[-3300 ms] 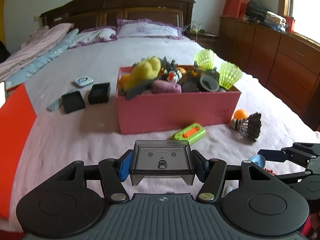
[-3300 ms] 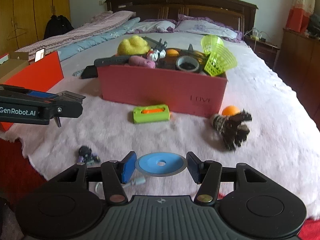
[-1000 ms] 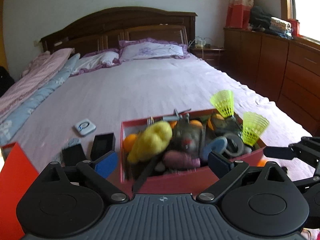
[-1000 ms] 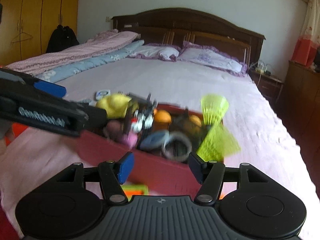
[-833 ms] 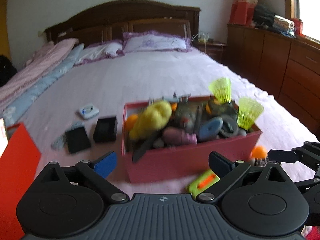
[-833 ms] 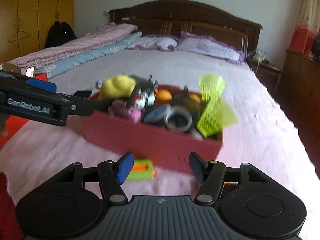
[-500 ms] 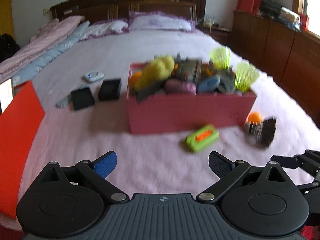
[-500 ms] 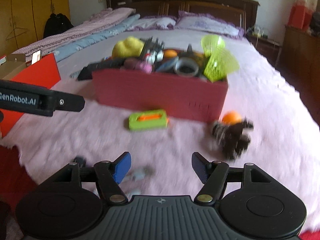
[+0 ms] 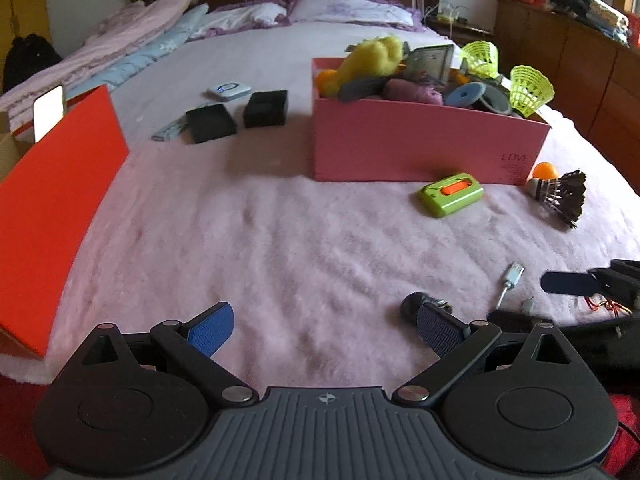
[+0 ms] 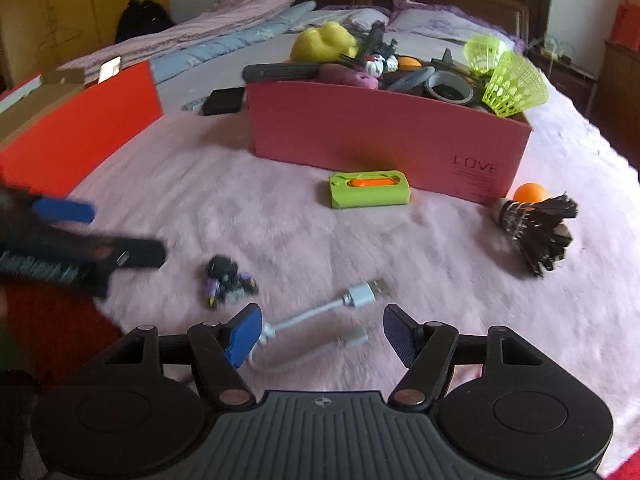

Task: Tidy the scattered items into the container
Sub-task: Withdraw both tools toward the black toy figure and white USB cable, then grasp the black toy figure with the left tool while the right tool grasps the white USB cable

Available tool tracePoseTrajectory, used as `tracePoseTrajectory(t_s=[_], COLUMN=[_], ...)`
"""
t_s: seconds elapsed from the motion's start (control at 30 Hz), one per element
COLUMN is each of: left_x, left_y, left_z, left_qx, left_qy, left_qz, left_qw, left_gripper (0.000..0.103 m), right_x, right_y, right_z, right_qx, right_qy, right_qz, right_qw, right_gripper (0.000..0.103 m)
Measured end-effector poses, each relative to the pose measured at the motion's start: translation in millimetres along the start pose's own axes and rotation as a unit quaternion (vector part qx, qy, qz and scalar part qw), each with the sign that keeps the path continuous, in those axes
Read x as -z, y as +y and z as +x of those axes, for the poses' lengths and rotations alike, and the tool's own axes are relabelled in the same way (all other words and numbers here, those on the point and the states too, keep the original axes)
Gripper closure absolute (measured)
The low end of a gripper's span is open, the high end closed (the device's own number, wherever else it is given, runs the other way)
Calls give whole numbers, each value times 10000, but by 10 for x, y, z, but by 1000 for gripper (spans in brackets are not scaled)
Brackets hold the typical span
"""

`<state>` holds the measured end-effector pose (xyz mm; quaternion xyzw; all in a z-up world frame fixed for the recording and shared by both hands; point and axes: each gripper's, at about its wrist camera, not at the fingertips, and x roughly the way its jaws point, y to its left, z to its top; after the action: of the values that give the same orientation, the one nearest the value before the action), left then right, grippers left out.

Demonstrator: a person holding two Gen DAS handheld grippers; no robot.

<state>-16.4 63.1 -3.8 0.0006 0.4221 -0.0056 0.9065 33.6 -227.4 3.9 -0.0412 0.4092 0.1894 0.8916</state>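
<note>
Left wrist view: the left gripper (image 9: 322, 330) is spread wide and holds nothing; it hovers low over the pink blanket (image 9: 280, 240) on the bed. The pink box (image 9: 420, 148) stands ahead and to the right, filled above its rim: a yellow plush toy (image 9: 372, 60), a clear grey case (image 9: 432, 62), a blue disc (image 9: 464, 94), a tape roll (image 9: 494, 100) and two yellow-green shuttlecocks (image 9: 530, 90) project from it. Outside the box lie a green cassette-shaped item (image 9: 450, 194) just in front of its wall, an orange ball (image 9: 546, 170) and a black feather shuttlecock (image 9: 560, 196) at its right corner, and two black boxes (image 9: 240, 116) to its left. A small dark toy (image 9: 416, 306) lies just beyond the right finger of this gripper.

Right wrist view: the right gripper (image 10: 322, 334) is also spread and empty. A white USB cable (image 10: 332, 308) lies directly ahead of it, partly between the fingers; its long axis runs diagonally, from near the left finger up and to the right, with the plug end farthest away. The right gripper is the nearer one to the cable. The dark toy (image 10: 228, 276) lies to the cable's left, apart from it. The left gripper appears blurred at the left edge. The box (image 10: 384, 136) stands well beyond the cable, straight ahead.

Judgement: a grasp on the cable calls for closing across its thin axis.
</note>
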Motion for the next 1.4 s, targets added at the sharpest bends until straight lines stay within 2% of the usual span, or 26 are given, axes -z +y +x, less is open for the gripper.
tracePoseTrajectory(t_s=[0.23,0.27,0.33,0.37,0.4,0.63,0.83,0.93,1.03,1.13,1.2,1.37,1.4], left_x=[45,49,49,49,49,39,5,12,20,27,32,37,41], left_y=[65,63,43,32,19,-71,-267,-350,-434,-517,-573,-592,-596], left_z=[-1,3,9,11,11,16,147,244,340,437,502,579,573], left_qx=[9,14,38,47,47,106,337,428,518,609,669,791,799], left_qy=[7,9,7,5,0,-41,-48,-2,44,91,121,134,111], left_qz=[-82,-82,-71,-61,-34,106,379,484,590,695,765,786,798], left_qw=[10000,10000,10000,10000,10000,9999,9987,9979,9969,9957,9947,9937,9935], left_gripper=[4,4,4,4,4,4,5,10,17,25,42,47,53], right_x=[-131,-150,-160,-158,-154,-93,68,162,188,196,221,311,315], right_y=[-87,-100,-94,-91,-106,-167,-233,-294,-294,-259,-230,-193,-194], right_z=[279,318,350,348,332,101,-98,-83,-102,-184,-268,-378,-369], right_qx=[149,171,260,292,269,199,535,509,528,603,594,436,397], right_qy=[78,89,72,56,49,-45,150,329,295,223,180,263,288], right_qz=[602,687,654,605,607,315,-172,-69,15,-4,-27,-40,2], right_qw=[9980,9974,9975,9977,9978,9993,9983,9981,9982,9979,9981,9987,9988], right_gripper=[37,41,55,67,72,72,72,71,70,59,56,54,54])
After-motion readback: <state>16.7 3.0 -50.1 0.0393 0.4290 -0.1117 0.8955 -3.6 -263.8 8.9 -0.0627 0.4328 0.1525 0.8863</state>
